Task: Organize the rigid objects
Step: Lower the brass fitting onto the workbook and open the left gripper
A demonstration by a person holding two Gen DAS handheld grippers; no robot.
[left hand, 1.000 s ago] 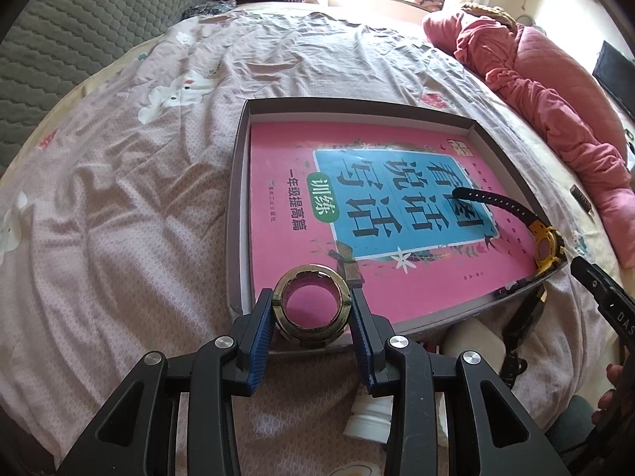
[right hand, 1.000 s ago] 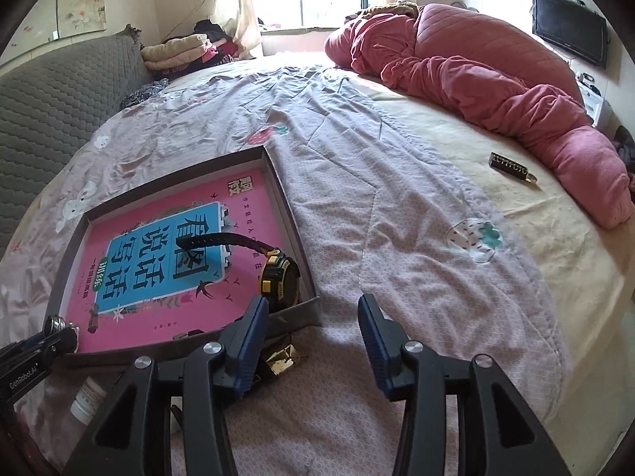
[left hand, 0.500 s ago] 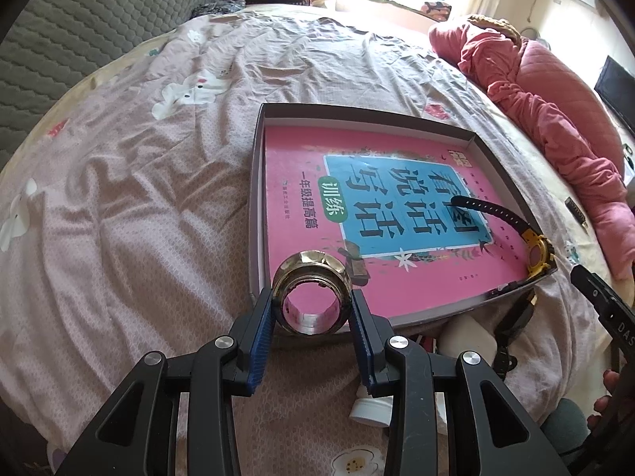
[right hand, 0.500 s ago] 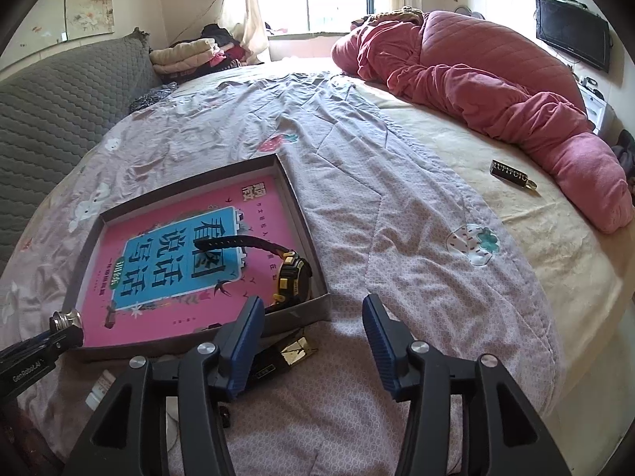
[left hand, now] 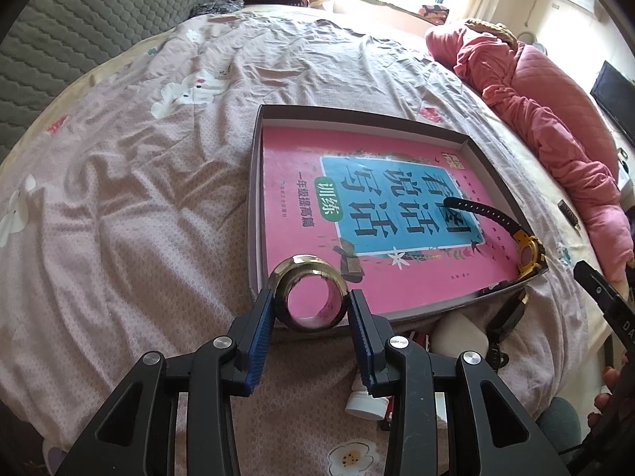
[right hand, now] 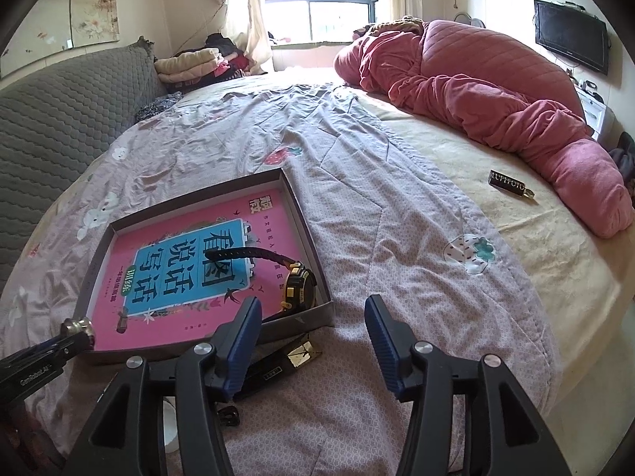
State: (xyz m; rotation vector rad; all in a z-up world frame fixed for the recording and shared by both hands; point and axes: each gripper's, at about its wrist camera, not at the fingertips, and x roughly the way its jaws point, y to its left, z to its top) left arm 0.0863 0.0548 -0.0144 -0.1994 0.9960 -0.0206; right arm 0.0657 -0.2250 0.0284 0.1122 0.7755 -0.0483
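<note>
A shallow grey box (left hand: 254, 198) on the bed holds a pink book (left hand: 301, 182). A yellow watch with a black strap (left hand: 528, 250) lies in the box's near right corner, seen again as the watch (right hand: 297, 285) in the right wrist view. My left gripper (left hand: 309, 305) is shut on a gold metal ring (left hand: 307, 277), held over the box's near left corner. My right gripper (right hand: 312, 309) hovers above the bedspread beside the watch corner; its jaws are opening and nothing is between them.
A white bottle (left hand: 456, 333) and a black-and-gold item (right hand: 301, 355) lie on the bedspread just before the box. A small dark bar (right hand: 510, 184) rests far right near the pink quilt (right hand: 496, 91). A grey padded headboard (right hand: 59, 119) lines the left.
The right gripper's jaws have spread wider and it has drawn up and back a little from the watch. The left gripper still holds the ring in about the same place.
</note>
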